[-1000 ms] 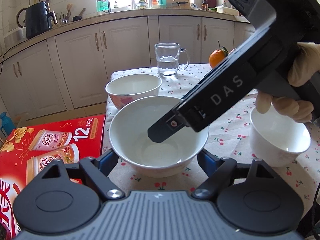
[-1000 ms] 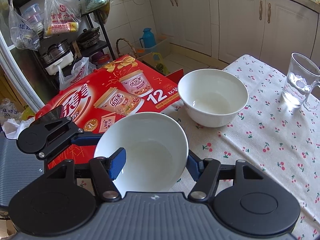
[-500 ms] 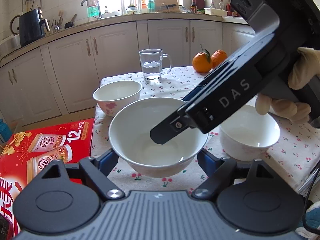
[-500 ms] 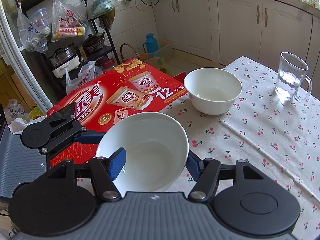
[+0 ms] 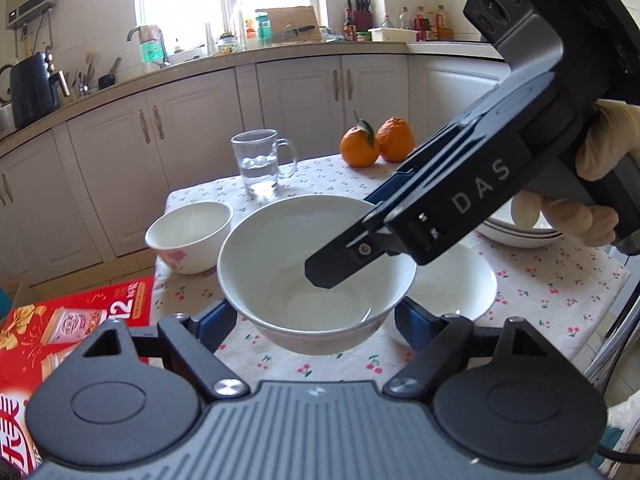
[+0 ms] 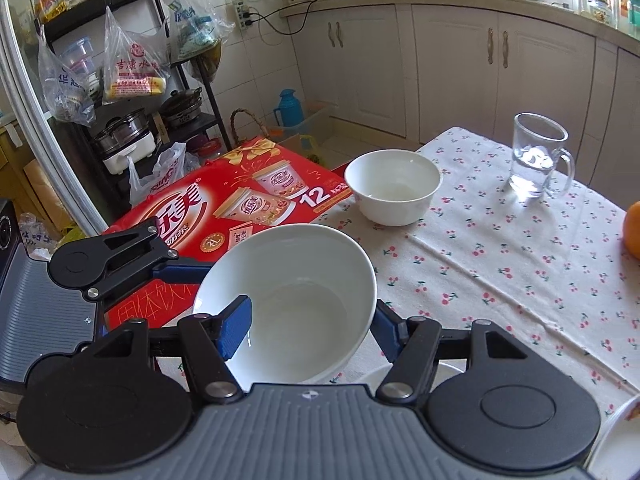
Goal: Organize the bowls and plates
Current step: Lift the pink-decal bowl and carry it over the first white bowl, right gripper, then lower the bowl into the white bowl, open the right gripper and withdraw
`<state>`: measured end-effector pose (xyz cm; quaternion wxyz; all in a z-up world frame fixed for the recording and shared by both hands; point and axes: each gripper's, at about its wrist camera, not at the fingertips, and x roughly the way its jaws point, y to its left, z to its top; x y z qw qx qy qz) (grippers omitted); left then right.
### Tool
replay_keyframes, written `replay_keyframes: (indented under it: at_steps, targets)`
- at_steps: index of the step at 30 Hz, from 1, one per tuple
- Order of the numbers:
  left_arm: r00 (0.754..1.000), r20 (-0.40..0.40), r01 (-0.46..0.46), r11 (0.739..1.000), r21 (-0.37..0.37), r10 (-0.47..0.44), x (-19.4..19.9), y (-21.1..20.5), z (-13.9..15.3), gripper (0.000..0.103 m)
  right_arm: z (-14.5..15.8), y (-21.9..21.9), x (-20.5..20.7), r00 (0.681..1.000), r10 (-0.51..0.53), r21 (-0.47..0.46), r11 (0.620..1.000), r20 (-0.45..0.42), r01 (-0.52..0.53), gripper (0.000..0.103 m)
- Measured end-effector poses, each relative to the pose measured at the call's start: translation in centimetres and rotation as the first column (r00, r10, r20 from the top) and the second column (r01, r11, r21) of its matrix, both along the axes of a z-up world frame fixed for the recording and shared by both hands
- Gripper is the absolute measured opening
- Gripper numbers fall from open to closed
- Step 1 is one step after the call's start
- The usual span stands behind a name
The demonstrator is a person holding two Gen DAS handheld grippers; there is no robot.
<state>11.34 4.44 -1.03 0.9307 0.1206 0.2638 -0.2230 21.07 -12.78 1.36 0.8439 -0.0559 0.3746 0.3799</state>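
Large white bowl (image 5: 304, 280): appears clear of the cloth, tilted, over the counter (image 5: 560, 280) edge next to the red carton (image 5: 60, 320).

Right tool (image 6: 308, 332): clamped on the bowl's wall, one blue pad inside the basin, the other outside, rim between them. Your gloved hand (image 5: 592, 184) is on the handle.

Left tool (image 5: 310, 316): fingers apart, bracketing the bowl low on its outer sides. You cannot tell from either view whether its pads actually press.

Neighbours: a second white bowl (image 5: 460, 280) just behind and right of the held one; stacked plates (image 5: 520, 232) beyond it toward the right edge; flower-print bowl (image 5: 188, 236) near the left edge; glass mug (image 5: 260, 164) and oranges (image 5: 376, 142) toward the far edge.

Handling, judged: glazed ceramic, so rigid, smooth, fairly heavy and liable to chip. A grip on the rim alone leaves the weight hanging to one side, and the glaze could slide between the pads. Keep the pinch deep over the rim. Support under the belly would help. If nesting into the second bowl, you should lower it level and avoid rim-to-rim knocks.
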Motion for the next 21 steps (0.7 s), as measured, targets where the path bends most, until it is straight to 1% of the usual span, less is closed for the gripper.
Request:
replay_keyframes:
  at_steps: [8,12,17,21]
  targets:
    - [0.996,0.002,0.087,0.996,-0.016,-0.087,0.2,-2.8,0.2,0.086,0.4,-3.7,-1.3,0.997,-0.075,-0.008,0.997,0.016,0.075,0.070]
    - [0.992,-0.018,0.124,0.992,-0.025,-0.124,0.5,-4.1,-0.3,0.086,0.2,-5.4,-1.8,0.993,-0.113,-0.020,0.993,0.012,0.113,0.070]
    - [0.988,-0.047,0.147,0.989,-0.027,-0.148,0.8,-5.2,-0.9,0.086,-0.4,-7.0,-2.4,0.990,-0.142,-0.030,0.989,0.004,0.142,0.070]
    - [0.986,-0.067,0.151,0.988,-0.033,-0.153,1.1,-5.6,-1.2,0.086,-0.9,-7.4,-2.3,0.988,-0.155,-0.034,0.987,-0.006,0.155,0.070]
